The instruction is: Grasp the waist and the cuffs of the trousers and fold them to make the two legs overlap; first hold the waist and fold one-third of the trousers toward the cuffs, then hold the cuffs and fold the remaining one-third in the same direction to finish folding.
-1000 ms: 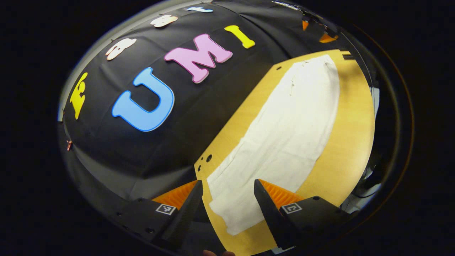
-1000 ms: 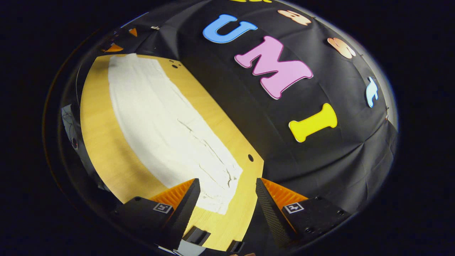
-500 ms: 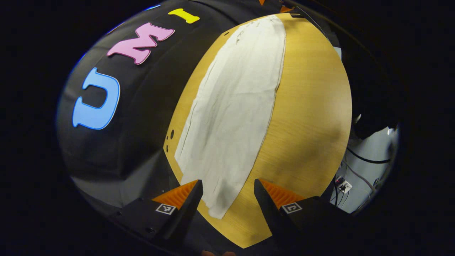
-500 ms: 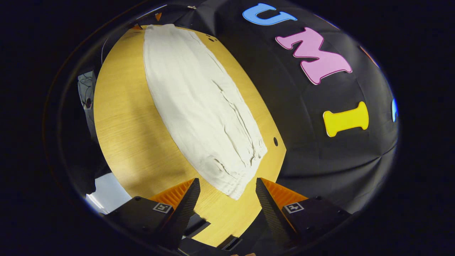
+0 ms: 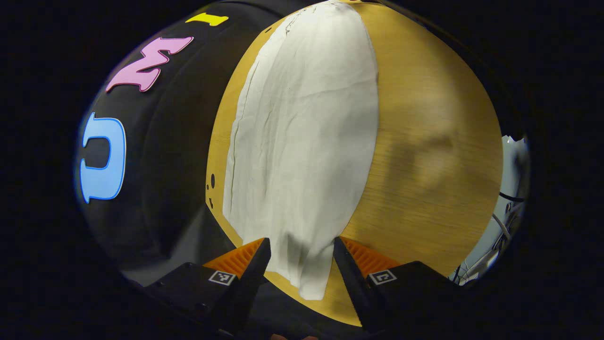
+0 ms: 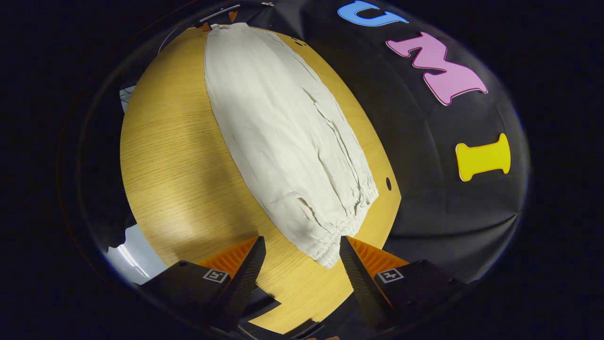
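White trousers lie flat and lengthwise on the wooden table, the two legs lying one on the other. In the left gripper view the cuff end lies between my open left gripper fingers, just above the cloth. In the right gripper view the gathered waistband of the trousers sits close in front of my open right gripper, its corner near the right finger. Neither gripper holds the cloth.
The table's far edge meets the black booth wall. Small holes mark the tabletop near that edge. Bare wood runs along the near side of the trousers. Cables hang past the table's edge.
Both grippers have come down and turned toward the trousers' ends. The cuff now sits between the left fingers, and the waistband lies closer to the right fingers.
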Available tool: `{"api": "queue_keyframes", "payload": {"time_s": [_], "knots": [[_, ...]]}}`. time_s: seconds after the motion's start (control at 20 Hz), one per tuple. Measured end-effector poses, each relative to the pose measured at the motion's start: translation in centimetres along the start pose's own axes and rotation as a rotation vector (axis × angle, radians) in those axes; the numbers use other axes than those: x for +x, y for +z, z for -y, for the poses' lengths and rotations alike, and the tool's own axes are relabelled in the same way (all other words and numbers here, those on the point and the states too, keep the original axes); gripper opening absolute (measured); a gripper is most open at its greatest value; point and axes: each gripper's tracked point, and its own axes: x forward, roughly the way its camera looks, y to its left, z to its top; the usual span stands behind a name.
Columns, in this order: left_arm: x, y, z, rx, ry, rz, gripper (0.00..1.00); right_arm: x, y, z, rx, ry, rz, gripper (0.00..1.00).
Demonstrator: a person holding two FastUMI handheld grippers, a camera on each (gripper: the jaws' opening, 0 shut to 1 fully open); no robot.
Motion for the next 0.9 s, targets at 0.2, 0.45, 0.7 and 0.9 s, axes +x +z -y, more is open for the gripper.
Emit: {"api": "queue_keyframes", "payload": {"time_s": [0.2, 0.45, 0.7, 0.9], "knots": [[2.5, 0.5, -1.8, 0.027, 0.025, 0.0, 0.75, 0.9, -0.5, 0.2, -0.031, 0.009, -0.038, 0.98], [3.8, 0.7, -2.2, 0.098, 0.081, 0.007, 0.48, 3.2, -0.3, 1.7, -0.051, -0.007, -0.047, 0.96], [4.7, 0.7, -1.7, 0.077, 0.071, -0.016, 0.13, 5.7, 0.7, 2.5, -0.115, 0.001, -0.041, 0.95], [4.6, 0.7, -1.3, 0.035, 0.049, -0.023, 0.07, 7.2, 0.5, 1.5, -0.243, -0.009, -0.059, 0.64]]}}
